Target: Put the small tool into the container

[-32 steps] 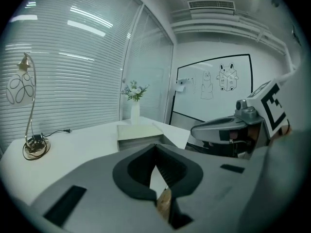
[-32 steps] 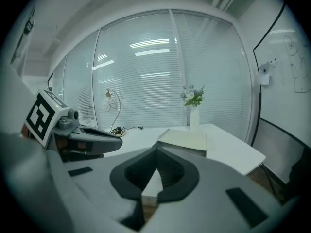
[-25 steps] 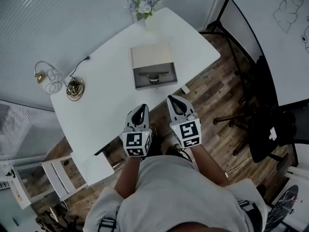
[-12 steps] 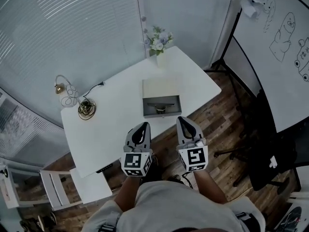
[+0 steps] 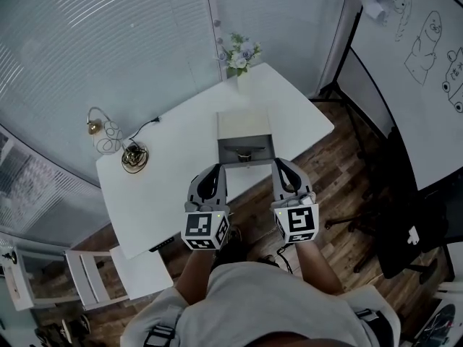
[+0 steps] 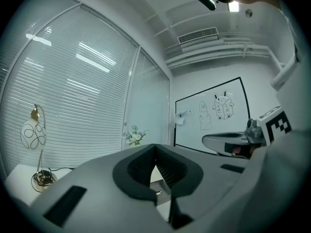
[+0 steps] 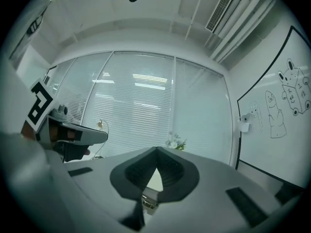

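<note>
Grey left gripper (image 5: 214, 170) and right gripper (image 5: 281, 165), both pressed together empty, risked shoving the beige open-fronted box (image 5: 244, 126) (small metallic tool (image 5: 244, 155) barely visible) if not spread first.

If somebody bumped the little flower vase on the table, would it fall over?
Probably. The small pale vase with white flowers looks narrow, with a bushy bunch on top, so a nudge would likely tip it. It stands close to the far edge of the white table, so it might go off. It looks light, though its material can't be made out.
</note>
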### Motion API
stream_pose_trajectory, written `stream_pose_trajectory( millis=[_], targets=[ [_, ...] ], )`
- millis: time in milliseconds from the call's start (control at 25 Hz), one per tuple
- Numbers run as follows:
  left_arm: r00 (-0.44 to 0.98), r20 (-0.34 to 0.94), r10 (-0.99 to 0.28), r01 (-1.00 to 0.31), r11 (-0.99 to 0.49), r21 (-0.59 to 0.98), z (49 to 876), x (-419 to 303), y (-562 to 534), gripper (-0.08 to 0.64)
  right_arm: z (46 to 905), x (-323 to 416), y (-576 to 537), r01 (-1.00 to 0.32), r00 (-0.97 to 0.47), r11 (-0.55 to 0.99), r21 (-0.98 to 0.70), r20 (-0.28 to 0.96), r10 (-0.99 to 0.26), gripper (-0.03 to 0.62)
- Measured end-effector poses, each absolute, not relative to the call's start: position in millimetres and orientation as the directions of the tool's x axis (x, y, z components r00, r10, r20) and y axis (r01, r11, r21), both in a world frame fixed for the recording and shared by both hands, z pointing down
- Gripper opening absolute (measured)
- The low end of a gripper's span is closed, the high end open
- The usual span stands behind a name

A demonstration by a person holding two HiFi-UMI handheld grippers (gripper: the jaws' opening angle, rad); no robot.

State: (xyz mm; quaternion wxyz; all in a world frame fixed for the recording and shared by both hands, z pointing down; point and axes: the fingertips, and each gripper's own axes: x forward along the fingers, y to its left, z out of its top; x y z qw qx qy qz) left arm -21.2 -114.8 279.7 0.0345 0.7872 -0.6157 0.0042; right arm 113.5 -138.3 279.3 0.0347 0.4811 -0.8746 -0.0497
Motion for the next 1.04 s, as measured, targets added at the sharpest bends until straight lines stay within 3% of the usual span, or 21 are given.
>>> stream_pose_trajectory(
  millis=[1040],
  targets=[
    [0.222, 0.050, -0.974, -0.975, -0.221, 0.014, 283, -29, -110, 0.023, 275, 127, -141, -0.860, -0.500, 0.495, 0.127, -0.012, -0.866, 0.025]
  ],
)
